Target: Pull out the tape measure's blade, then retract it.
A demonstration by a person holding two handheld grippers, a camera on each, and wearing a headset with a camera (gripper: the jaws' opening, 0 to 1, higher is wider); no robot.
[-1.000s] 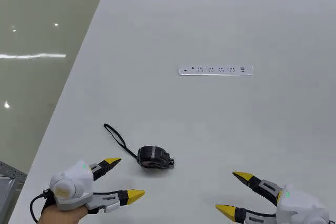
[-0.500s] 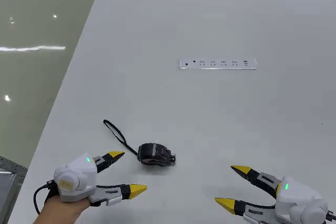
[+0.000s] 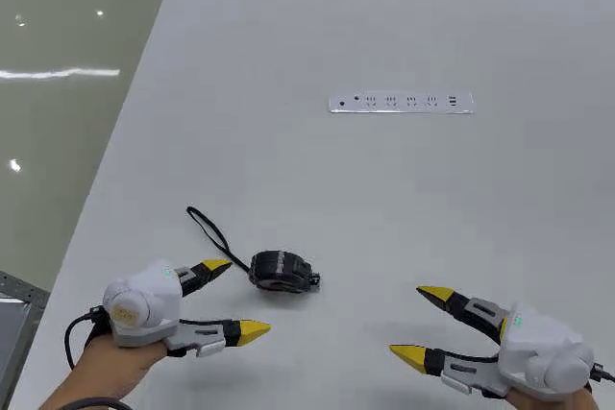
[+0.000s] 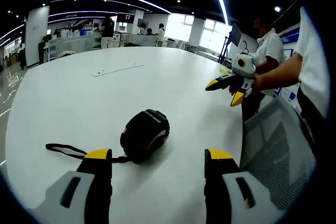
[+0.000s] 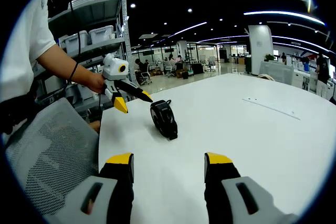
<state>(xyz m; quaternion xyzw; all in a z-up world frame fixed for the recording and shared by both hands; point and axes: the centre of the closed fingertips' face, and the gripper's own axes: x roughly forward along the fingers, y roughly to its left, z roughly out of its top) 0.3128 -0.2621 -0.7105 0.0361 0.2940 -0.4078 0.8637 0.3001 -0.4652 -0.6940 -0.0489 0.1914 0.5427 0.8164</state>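
Note:
A black tape measure (image 3: pixel 282 271) with a black wrist strap (image 3: pixel 209 230) lies on the white table (image 3: pixel 384 189), blade wound in. My left gripper (image 3: pixel 237 299) stands open just left of it, jaws wide apart, nothing between them; in the left gripper view the tape measure (image 4: pixel 145 134) lies a little ahead of the yellow fingertips (image 4: pixel 98 154). My right gripper (image 3: pixel 421 325) is open too, off to the right and clear of the case. The right gripper view has the tape measure (image 5: pixel 164 118) ahead, with the left gripper (image 5: pixel 132 98) beyond it.
A white power strip (image 3: pixel 401 103) lies farther back on the table. The table's left edge (image 3: pixel 106 180) drops to a glossy floor. Shelving (image 5: pixel 100 30) and a grey mesh chair (image 5: pixel 47 156) stand behind the person.
The camera has tilted down a little. Both grippers have crept forward toward the tape measure and stay open; the tape measure itself has not moved.

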